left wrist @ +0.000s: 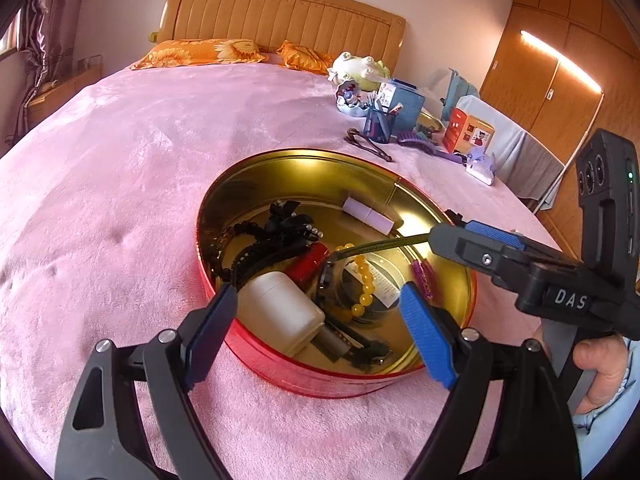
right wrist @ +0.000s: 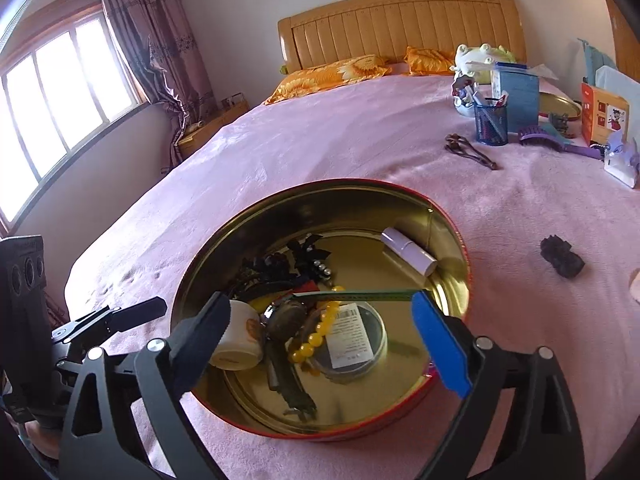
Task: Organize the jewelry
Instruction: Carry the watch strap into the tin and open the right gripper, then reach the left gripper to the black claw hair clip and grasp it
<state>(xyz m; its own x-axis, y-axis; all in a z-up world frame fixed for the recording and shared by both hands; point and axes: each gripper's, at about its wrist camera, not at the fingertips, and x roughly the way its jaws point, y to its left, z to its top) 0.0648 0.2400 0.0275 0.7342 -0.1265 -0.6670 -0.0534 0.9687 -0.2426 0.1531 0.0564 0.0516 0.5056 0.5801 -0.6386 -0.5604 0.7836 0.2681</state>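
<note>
Both your grippers stand over the open tin on the pink blanket.

Your left gripper is spread wide and holds nothing; its fingers frame the near part of the tin. Your right gripper is also released, with jaws wide apart above the tin, and a thin green strap runs across between its fingertips; I cannot tell if a pad touches it. Inside the tin lie the yellow bead bracelet, black beads, a white jar, a white tube and a round case. A dark clip lies on the blanket, well apart from the tin.
</note>
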